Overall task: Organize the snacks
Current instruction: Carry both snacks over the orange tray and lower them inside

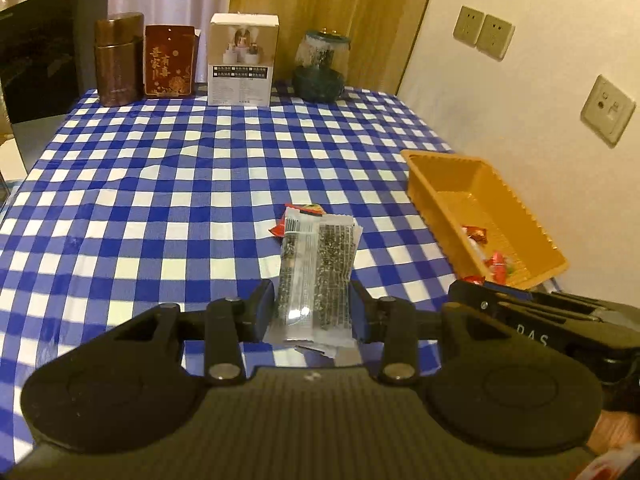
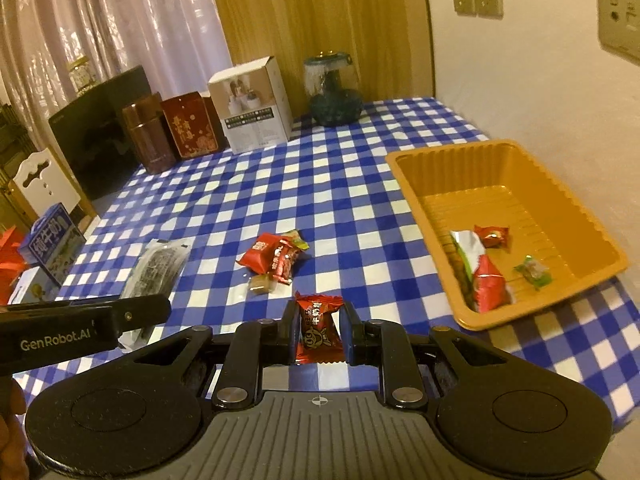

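Checked tablecloth (image 1: 160, 184) below; my left gripper (image 1: 314, 304) pinches a seaweed packet (image 1: 316, 280), and only my right view shows the right gripper (image 2: 320, 330) clamping a red candy (image 2: 319, 328) near the orange tray (image 2: 404, 168).

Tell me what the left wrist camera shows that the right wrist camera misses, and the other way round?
Only the left view shows the left hand-held gripper closed on the clear-wrapped dark seaweed snack bar. Only the right view shows the right hand-held gripper closed on a red wrapped candy, and a small tan unwrapped-looking sweet. Both show the blue-and-white checked tablecloth, the orange plastic tray and the white cardboard box.
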### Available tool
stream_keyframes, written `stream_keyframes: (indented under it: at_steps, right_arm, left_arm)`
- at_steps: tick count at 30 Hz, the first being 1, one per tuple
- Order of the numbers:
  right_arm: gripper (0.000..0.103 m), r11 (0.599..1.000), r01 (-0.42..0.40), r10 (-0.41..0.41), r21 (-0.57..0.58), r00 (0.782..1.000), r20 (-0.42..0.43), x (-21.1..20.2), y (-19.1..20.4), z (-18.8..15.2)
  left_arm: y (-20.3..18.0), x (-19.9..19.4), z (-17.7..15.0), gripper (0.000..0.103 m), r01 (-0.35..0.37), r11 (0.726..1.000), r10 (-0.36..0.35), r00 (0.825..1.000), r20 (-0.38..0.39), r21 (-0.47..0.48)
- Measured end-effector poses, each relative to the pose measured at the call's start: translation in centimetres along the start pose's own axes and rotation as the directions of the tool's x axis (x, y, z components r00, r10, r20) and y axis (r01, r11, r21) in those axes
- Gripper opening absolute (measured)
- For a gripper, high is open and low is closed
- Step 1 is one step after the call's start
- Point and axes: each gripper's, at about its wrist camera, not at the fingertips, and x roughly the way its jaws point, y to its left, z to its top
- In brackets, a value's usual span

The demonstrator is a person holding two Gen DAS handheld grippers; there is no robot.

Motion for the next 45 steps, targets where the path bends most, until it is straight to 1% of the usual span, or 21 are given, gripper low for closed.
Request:
stream_keyframes:
  at_steps: [7, 15, 22, 31, 38, 45]
  right_arm:
    - [0.021, 1.000, 0.028, -0.028, -0.012, 0.999, 0.028, -3.6, -1.0, -0.3]
    - [0.021, 0.995, 0.095, -0.095, -0.005, 0.994, 0.050, -6.1, -3.5, -0.4]
    - [0.021, 0.990, 0.140, -0.142, 0.022, 0.987, 0.081, -8.3, -5.4, 0.1]
    - [0.021, 0.977, 0.205, -0.210, 0.051, 0.969, 0.126, -11.3, -7.2, 1.1]
    - [0.021, 0.972, 0.226, -0.233, 0.066, 0.963, 0.135, -11.8, -8.1, 1.5]
    - [0.021, 0.968, 0.238, -0.247, 0.079, 0.960, 0.129, -11.3, -9.3, 2.3]
  left_arm:
    - [-2.2, -2.6, -0.9, 0.036, -0.001, 1.000, 0.001, 1.000, 0.009, -0.003]
    - [-5.1, -3.1, -1.7, 0.036, 0.022, 0.999, -0.022, 1.000, -0.004, 0.030]
    - [-7.0, -2.9, -1.5, 0.036, 0.062, 0.997, -0.062, 0.998, -0.017, 0.048]
    - [-9.9, -3.1, -0.7, 0.036, 0.135, 0.988, -0.135, 0.991, -0.008, 0.076]
    - [-12.1, -2.7, -0.1, 0.036, 0.183, 0.979, -0.183, 0.983, -0.012, 0.092]
    - [-13.7, -1.5, 0.8, 0.036, 0.206, 0.973, -0.205, 0.979, -0.020, 0.100]
